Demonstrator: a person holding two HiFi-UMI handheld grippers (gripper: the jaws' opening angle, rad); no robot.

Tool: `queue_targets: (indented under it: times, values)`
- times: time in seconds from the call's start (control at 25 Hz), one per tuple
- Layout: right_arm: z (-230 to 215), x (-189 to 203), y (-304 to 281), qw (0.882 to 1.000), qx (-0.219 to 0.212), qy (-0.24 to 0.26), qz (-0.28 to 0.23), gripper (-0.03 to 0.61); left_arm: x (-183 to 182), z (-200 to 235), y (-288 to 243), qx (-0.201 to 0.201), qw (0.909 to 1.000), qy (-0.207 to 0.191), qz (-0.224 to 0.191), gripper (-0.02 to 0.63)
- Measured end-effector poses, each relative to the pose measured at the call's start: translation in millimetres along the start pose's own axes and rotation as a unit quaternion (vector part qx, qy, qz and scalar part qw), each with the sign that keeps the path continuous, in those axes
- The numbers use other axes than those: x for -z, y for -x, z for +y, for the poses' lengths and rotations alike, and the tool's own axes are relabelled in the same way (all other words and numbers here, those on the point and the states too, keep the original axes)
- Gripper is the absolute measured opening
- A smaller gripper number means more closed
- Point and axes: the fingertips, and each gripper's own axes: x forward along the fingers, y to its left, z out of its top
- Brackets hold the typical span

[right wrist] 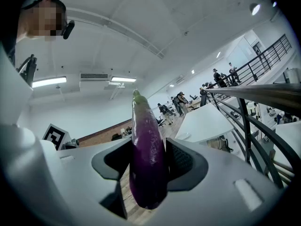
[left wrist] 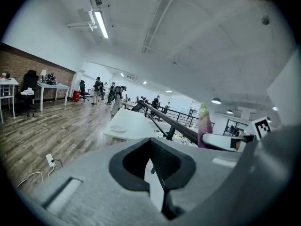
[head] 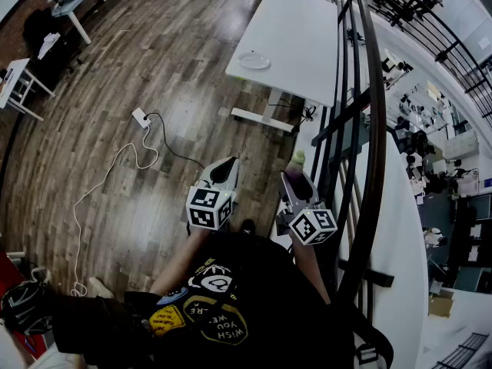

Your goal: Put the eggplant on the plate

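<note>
The right gripper (head: 296,180) is clamped on a long, glossy purple eggplant with a green cap (right wrist: 148,159). Its two dark ribbed pads (right wrist: 182,161) press on the eggplant's sides. The eggplant stands nearly upright between them: its rounded end hangs just below the pads and its green tip rises well above them. At the back of this gripper sits its cube with black and white square markers (head: 313,225), with the person's forearm behind it.

Beside it, to its left, the left gripper (head: 225,167) has its jaws brought together with nothing between them; only a thin slit shows between the dark pads (left wrist: 136,161). Its own marker cube (head: 209,207) sits at the back. From the left gripper view, the eggplant rises off to the right, above the right gripper's pale body.

Ahead of both grippers, and well apart from them, stands a white rectangular table (head: 300,29). A small round white plate (head: 254,61) lies near its close edge, with nothing on it. The eggplant is in the right gripper's hold, far short of that plate.

A black metal railing (head: 369,129) runs forward close along the right gripper's right side. Under both grippers is a brown wooden plank floor (head: 154,91). Off to the left gripper's left, a white power strip (head: 141,117) with a pale cable lies on that floor.
</note>
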Motion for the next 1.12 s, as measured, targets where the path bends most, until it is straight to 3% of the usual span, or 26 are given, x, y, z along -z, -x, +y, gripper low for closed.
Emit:
queue_targets:
  times: [1.12]
  values:
    - [11.0, -3.0, -2.1, 1.0, -0.022, -0.009, -0.012, 0.227, -2.4, 5.7, 2.8, 0.002, 0.9999, 0.006, -0.008, -0.002]
